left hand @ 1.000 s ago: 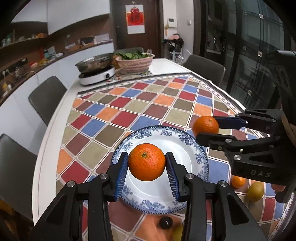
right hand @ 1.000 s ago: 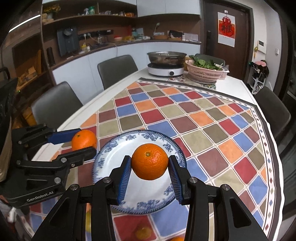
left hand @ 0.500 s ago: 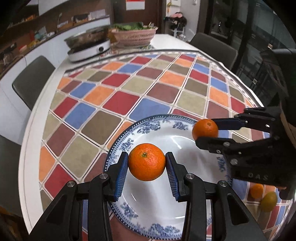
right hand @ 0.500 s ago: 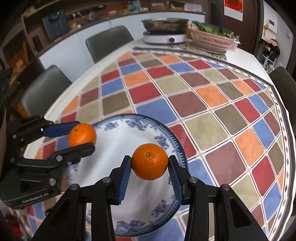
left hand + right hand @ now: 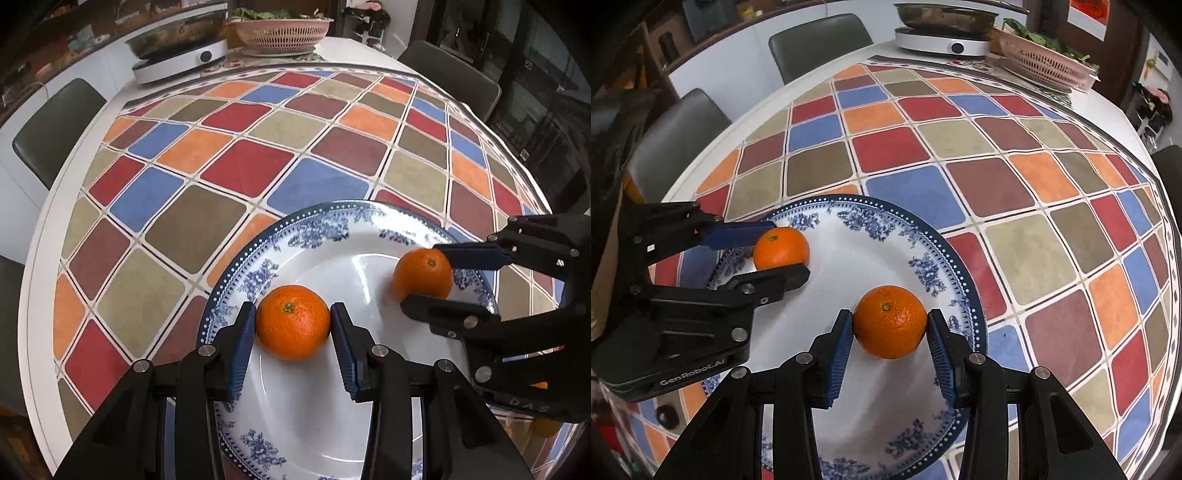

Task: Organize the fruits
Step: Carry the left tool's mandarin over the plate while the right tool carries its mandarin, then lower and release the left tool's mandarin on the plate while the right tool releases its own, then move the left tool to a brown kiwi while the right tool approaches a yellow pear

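A blue-and-white plate (image 5: 317, 229) lies on the checked tablecloth; it also shows in the right wrist view (image 5: 871, 221). My left gripper (image 5: 293, 325) is shut on an orange (image 5: 293, 322) that sits low on the plate's left part. My right gripper (image 5: 890, 328) is shut on a second orange (image 5: 890, 327) at the plate's right part. Each view shows the other gripper with its orange: the right one (image 5: 423, 278) and the left one (image 5: 781, 248).
At the table's far end stand an electric hotpot (image 5: 181, 51) and a pink basket of greens (image 5: 282, 31). Grey chairs (image 5: 820, 44) line the left side. A small orange fruit (image 5: 545, 428) lies right of the plate. A dark round object (image 5: 666, 415) lies at the near left.
Both grippers have come down with their oranges from above the plate to its surface. The oranges stay between the fingers.
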A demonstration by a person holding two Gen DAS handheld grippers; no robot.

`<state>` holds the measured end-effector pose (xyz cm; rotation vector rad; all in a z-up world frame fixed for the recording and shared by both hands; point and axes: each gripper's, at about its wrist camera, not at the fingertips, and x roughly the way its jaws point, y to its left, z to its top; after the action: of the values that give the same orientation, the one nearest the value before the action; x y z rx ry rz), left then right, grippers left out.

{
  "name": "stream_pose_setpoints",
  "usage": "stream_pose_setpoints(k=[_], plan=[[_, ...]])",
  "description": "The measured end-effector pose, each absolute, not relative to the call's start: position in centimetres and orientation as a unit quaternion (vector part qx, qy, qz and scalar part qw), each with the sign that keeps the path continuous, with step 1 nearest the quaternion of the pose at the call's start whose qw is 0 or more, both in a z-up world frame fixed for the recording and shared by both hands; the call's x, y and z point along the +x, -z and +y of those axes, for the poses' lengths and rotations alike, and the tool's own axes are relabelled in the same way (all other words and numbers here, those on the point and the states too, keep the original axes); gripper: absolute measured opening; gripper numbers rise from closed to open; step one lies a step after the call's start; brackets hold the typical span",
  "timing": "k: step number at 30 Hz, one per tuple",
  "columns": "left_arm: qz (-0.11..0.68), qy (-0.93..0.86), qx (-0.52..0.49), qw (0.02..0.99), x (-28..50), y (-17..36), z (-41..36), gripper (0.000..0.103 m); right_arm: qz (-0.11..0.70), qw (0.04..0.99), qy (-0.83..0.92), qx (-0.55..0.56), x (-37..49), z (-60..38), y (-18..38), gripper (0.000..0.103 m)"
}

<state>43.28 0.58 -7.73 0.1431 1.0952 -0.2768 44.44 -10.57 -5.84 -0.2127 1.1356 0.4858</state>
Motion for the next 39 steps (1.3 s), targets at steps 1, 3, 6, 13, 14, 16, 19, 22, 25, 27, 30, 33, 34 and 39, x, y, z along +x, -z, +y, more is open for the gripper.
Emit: stream_pose_setpoints(k=[1,3,6,13,14,16,19,22,25,27,30,33,34,39], plan=[[0.520,0.132,0.066,0.841,43.4,7.7,0.6,0.041,0.533,0.808,-0.229,-0.101,44.5,-10.5,5.9,0.042],[0.521,0.133,0.062,0.841,43.5,7.8,0.7,0.041,0.534,0.807,-0.230,-0.104,44.5,-10.3,6.1,0.042],[0.530,0.138,0.061,0.834,43.5,8.3,0.7,0.041,0.533,0.807,-0.231,-0.102,44.6,-10.3,6.1,0.042],[0.528,0.131,0.052,0.838,43.6,7.7,0.7,0.048,0.532,0.807,-0.234,-0.100,44.7,-10.3,6.1,0.042],[0.523,0.128,0.052,0.841,43.5,7.4,0.8,0.050,0.532,0.808,-0.234,-0.097,44.7,-10.4,6.1,0.042],[0.514,0.125,0.053,0.847,43.1,6.7,0.9,0.054,0.528,0.811,-0.234,-0.093,44.6,-10.6,5.9,0.045],[0.504,0.116,0.053,0.854,42.5,5.5,1.1,0.054,0.518,0.818,-0.236,-0.085,44.0,-10.8,4.9,0.051],[0.487,0.112,0.052,0.864,41.2,4.0,1.3,0.054,0.508,0.824,-0.237,-0.081,43.4,-11.1,3.9,0.051],[0.470,0.104,0.043,0.876,39.6,2.3,1.6,0.054,0.493,0.835,-0.228,-0.088,42.3,-11.5,2.4,0.051],[0.457,0.097,0.043,0.883,38.3,1.2,1.7,0.054,0.484,0.841,-0.226,-0.084,41.4,-11.9,1.4,0.051],[0.434,0.092,0.056,0.894,36.3,-0.5,1.4,0.054,0.468,0.851,-0.226,-0.078,39.8,-12.5,-0.1,0.051],[0.408,0.088,0.066,0.906,34.1,-2.2,1.1,0.060,0.444,0.864,-0.224,-0.080,37.8,-12.9,-1.9,0.051],[0.399,0.089,0.067,0.910,33.4,-2.7,0.9,0.061,0.435,0.868,-0.224,-0.080,36.9,-13.1,-2.6,0.051],[0.360,0.086,0.071,0.926,29.5,-5.1,0.3,0.065,0.398,0.888,-0.219,-0.075,33.4,-14.0,-5.5,0.051]])
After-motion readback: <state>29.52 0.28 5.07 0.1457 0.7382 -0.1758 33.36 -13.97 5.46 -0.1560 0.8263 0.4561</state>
